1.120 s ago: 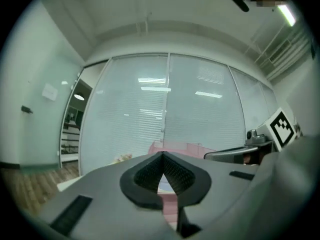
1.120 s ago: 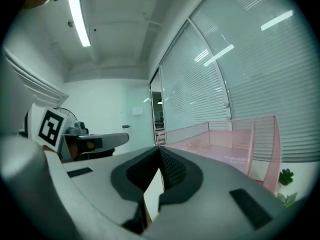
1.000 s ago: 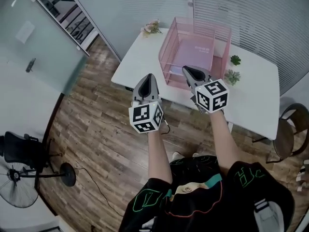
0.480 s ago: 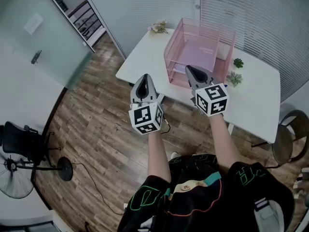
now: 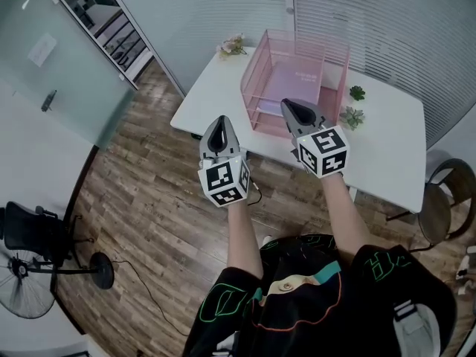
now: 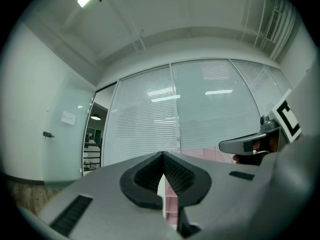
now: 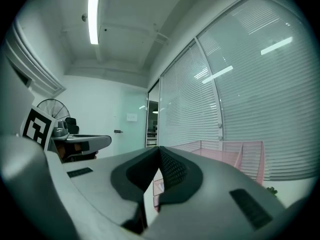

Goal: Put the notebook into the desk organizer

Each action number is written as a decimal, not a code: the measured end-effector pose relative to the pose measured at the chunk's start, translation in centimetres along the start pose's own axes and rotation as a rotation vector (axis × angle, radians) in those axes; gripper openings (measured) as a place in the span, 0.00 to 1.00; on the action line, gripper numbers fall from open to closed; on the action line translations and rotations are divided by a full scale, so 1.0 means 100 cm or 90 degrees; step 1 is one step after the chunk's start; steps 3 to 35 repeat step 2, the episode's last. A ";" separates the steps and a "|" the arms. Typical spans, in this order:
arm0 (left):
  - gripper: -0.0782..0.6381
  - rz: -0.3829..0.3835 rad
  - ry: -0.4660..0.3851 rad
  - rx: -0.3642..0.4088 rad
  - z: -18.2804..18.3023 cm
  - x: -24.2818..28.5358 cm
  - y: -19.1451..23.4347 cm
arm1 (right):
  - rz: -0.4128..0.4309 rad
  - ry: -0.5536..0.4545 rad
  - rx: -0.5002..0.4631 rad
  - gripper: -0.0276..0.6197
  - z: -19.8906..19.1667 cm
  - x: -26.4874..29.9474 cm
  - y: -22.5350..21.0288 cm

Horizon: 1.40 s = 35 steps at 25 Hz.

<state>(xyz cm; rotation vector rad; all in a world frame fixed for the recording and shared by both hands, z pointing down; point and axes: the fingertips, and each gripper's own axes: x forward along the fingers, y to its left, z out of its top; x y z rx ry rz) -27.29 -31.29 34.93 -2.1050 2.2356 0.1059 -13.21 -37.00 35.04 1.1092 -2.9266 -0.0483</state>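
The white table (image 5: 387, 136) stands ahead. A pale notebook (image 5: 301, 79) seems to lie in the pink organizer (image 5: 255, 84) already. My left gripper (image 5: 221, 120) and right gripper (image 5: 287, 105) are closed and hold nothing, so I think the job is done and next I just pull back.

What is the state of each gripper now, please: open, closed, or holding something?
Left gripper: closed, holding nothing.
Right gripper: closed, holding nothing.

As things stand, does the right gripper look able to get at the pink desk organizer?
Probably yes: nothing stands between the right gripper and the pink desk organizer on the white table. Its jaws are shut and empty, so they would need opening first.
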 end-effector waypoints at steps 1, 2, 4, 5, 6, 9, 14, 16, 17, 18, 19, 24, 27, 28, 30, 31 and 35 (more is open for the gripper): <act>0.10 -0.001 0.000 -0.001 -0.001 0.000 -0.001 | 0.000 -0.002 -0.002 0.05 0.000 -0.001 0.000; 0.10 -0.002 0.000 -0.002 -0.002 0.000 -0.002 | -0.001 -0.003 -0.004 0.05 0.001 -0.002 -0.001; 0.10 -0.002 0.000 -0.002 -0.002 0.000 -0.002 | -0.001 -0.003 -0.004 0.05 0.001 -0.002 -0.001; 0.10 -0.002 0.000 -0.002 -0.002 0.000 -0.002 | -0.001 -0.003 -0.004 0.05 0.001 -0.002 -0.001; 0.10 -0.002 0.000 -0.002 -0.002 0.000 -0.002 | -0.001 -0.003 -0.004 0.05 0.001 -0.002 -0.001; 0.10 -0.002 0.000 -0.002 -0.002 0.000 -0.002 | -0.001 -0.003 -0.004 0.05 0.001 -0.002 -0.001; 0.10 -0.002 0.000 -0.002 -0.002 0.000 -0.002 | -0.001 -0.003 -0.004 0.05 0.001 -0.002 -0.001; 0.10 -0.002 0.000 -0.002 -0.002 0.000 -0.002 | -0.001 -0.003 -0.004 0.05 0.001 -0.002 -0.001; 0.10 -0.002 0.000 -0.002 -0.002 0.000 -0.002 | -0.001 -0.003 -0.004 0.05 0.001 -0.002 -0.001; 0.10 -0.002 0.000 -0.002 -0.002 0.000 -0.002 | -0.001 -0.003 -0.004 0.05 0.001 -0.002 -0.001; 0.10 -0.002 0.000 -0.002 -0.002 0.000 -0.002 | -0.001 -0.003 -0.004 0.05 0.001 -0.002 -0.001; 0.10 -0.002 0.000 -0.002 -0.002 0.000 -0.002 | -0.001 -0.003 -0.004 0.05 0.001 -0.002 -0.001; 0.10 -0.002 0.000 -0.002 -0.002 0.000 -0.002 | -0.001 -0.003 -0.004 0.05 0.001 -0.002 -0.001; 0.10 -0.002 0.000 -0.002 -0.002 0.000 -0.002 | -0.001 -0.003 -0.004 0.05 0.001 -0.002 -0.001; 0.10 -0.002 0.000 -0.002 -0.002 0.000 -0.002 | -0.001 -0.003 -0.004 0.05 0.001 -0.002 -0.001; 0.10 -0.002 0.000 -0.002 -0.002 0.000 -0.002 | -0.001 -0.003 -0.004 0.05 0.001 -0.002 -0.001; 0.10 -0.002 0.000 -0.002 -0.002 0.000 -0.002 | -0.001 -0.003 -0.004 0.05 0.001 -0.002 -0.001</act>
